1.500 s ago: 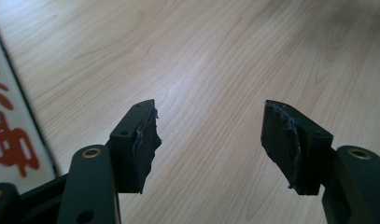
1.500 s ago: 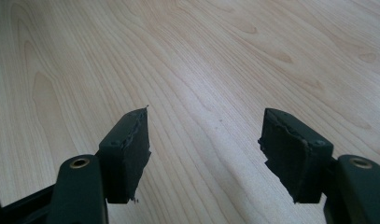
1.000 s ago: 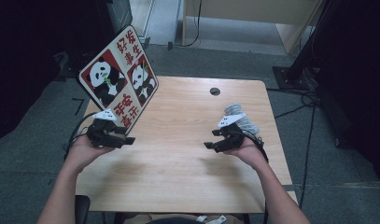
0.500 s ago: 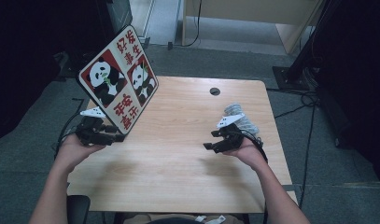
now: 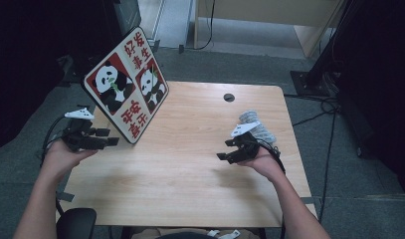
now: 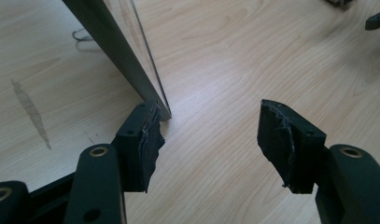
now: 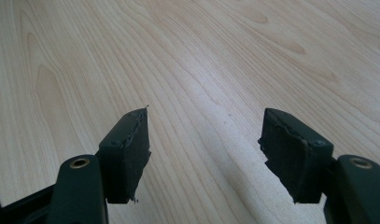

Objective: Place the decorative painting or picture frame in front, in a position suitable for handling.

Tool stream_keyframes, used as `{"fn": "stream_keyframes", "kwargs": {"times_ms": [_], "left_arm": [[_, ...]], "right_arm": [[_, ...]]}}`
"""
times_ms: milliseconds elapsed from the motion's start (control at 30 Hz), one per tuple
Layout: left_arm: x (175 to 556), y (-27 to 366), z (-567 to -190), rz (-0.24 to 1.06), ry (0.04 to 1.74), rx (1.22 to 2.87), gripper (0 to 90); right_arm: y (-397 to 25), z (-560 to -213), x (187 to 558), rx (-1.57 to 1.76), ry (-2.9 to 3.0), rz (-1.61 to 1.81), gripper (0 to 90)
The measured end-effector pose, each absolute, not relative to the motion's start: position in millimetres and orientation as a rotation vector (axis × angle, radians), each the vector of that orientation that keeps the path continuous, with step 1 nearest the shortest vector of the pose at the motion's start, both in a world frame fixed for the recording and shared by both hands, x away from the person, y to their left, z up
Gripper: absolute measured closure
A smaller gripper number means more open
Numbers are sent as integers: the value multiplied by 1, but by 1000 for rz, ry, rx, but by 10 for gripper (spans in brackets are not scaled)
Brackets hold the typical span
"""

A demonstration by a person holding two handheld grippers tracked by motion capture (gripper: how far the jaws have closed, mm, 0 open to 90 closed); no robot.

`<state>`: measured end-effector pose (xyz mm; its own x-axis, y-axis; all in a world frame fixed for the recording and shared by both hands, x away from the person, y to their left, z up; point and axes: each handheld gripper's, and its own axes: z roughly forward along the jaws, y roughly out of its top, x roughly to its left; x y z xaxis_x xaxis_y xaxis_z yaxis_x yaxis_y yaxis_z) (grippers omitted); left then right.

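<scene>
1. High view: fixed overhead at the near edge, facing forward and down on the whole table [image 5: 190, 164].
2. Both tongs views: low, close to the wood.
3. Left tongs view shares the panda board [image 6: 114, 51] with high view.

Panda board [image 5: 125, 84] stands tilted on table [image 5: 190, 189], left rear. Left gripper [image 5: 108, 142] just left of board's lower corner. Right gripper [image 5: 225, 157] well apart, right side; bundle [image 5: 257, 127] behind it.

panda board [image 5: 125, 84], red Chinese characters 好发事生, 平安喜乐
</scene>
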<state>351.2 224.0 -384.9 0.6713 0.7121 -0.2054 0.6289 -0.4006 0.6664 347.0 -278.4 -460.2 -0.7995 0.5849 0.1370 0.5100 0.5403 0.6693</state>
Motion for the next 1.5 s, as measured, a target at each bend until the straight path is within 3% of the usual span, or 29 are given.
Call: {"fn": "stream_keyframes", "kwargs": {"times_ms": [967,1500], "left_arm": [[407,246,-313,195,1097,2119,379],[446,232,-280,192,1101,2165,380]], "right_arm": [[-273,-459,346,911,2690,1146,335],[-273,-461,347,911,2697,1129,335]]}}
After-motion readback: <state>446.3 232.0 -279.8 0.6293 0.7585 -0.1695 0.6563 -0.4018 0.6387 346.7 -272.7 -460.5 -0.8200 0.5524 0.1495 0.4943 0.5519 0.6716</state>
